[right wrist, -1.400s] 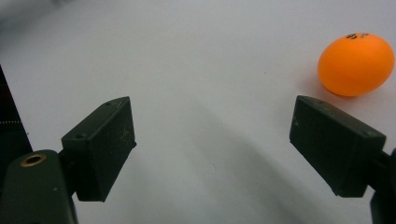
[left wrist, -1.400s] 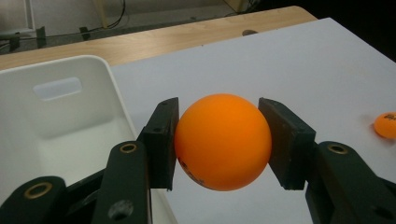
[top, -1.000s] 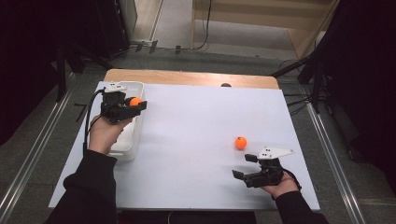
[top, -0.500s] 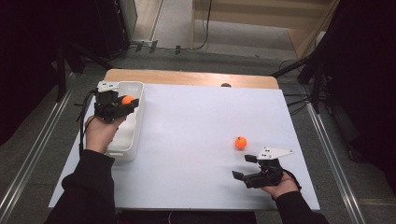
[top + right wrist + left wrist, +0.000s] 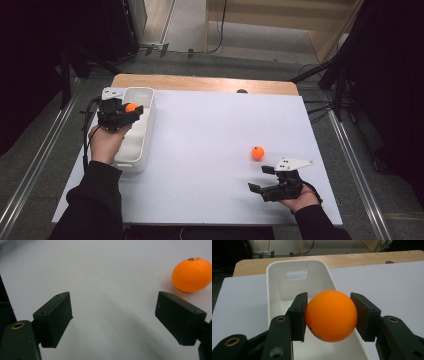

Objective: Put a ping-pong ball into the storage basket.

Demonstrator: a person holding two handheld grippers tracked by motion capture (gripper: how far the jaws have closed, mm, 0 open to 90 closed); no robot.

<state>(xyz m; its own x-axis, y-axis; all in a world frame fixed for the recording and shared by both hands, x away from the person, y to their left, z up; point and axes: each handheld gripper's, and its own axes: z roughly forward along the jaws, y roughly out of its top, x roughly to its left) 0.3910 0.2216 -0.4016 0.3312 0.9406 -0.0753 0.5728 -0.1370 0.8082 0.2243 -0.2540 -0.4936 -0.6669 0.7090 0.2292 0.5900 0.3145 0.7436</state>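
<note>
On the white table (image 5: 210, 150), the white bin (image 5: 136, 145) at the left edge now has the left gripper (image 5: 131, 111) above it, moved there clamping one orange ball (image 5: 331, 315), probably for dropping, while the right gripper (image 5: 264, 179) waits wide open beside another ball (image 5: 258, 153).

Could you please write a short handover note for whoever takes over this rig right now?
Left gripper: shut on one orange ball, held above the white bin at the table's left side.
Right gripper: open, nothing between its fingers, resting low over the white table.
Second orange ball lies on the table just ahead of the right gripper.
Done: first ball picked up.
Left, probably: release it into the bin, then fetch the second ball.
</note>
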